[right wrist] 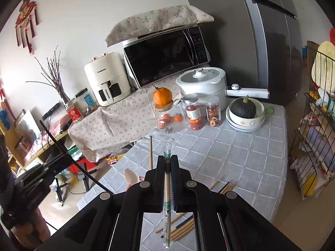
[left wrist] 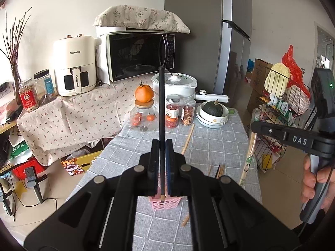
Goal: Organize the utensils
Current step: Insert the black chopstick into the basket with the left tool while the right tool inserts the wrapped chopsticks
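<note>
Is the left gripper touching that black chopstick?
Touching. In the left wrist view, the left gripper has its jaws closed on the black chopstick, which runs between the pads.

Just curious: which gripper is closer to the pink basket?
Left. The left gripper, holding a black chopstick, is just over the pink basket; the right gripper, holding wrapped chopsticks, is off to one side.

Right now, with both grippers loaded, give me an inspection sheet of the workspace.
Surface: table under grey checked cloth.
Job's things: loose chopsticks lie on the cloth; pink basket below the left gripper.
Clutter: jars, orange, squash in bowls, white pot.
Grippers: left gripper shut on black chopstick; right gripper shut on wrapped chopsticks.
Cables: thin lead by right handle.
Surroundings: microwave, air fryer, fridge, wire rack.
</note>
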Demonstrator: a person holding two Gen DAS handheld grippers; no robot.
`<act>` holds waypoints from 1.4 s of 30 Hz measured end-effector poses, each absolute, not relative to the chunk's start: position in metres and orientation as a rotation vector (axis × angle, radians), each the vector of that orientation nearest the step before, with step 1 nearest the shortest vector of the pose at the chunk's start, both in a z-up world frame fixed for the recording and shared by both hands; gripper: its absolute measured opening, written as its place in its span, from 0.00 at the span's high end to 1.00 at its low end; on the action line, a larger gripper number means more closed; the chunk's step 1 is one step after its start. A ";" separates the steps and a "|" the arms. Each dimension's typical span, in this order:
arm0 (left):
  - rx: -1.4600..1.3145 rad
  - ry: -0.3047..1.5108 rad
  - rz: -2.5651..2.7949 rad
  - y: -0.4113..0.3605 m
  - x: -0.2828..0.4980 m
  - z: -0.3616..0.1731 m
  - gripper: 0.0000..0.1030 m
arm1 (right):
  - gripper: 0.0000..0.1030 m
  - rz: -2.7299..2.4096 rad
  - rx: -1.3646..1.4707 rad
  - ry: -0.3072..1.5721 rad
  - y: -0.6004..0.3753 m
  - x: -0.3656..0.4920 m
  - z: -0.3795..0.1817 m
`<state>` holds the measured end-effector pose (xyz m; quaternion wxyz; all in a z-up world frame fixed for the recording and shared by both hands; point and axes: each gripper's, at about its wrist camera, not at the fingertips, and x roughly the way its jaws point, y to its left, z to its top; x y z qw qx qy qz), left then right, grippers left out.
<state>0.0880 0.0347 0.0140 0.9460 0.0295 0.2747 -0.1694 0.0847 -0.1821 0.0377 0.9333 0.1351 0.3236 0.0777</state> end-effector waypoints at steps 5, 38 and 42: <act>0.057 0.525 -0.332 0.032 0.095 0.010 0.94 | 0.95 0.165 0.296 0.601 -0.175 0.096 0.042; 0.023 0.777 -0.255 0.047 0.126 -0.034 0.66 | 0.95 0.213 0.215 0.500 -0.103 0.153 -0.006; 0.030 0.827 -0.246 0.052 0.126 -0.044 0.64 | 0.92 0.230 0.201 0.540 -0.099 0.156 -0.013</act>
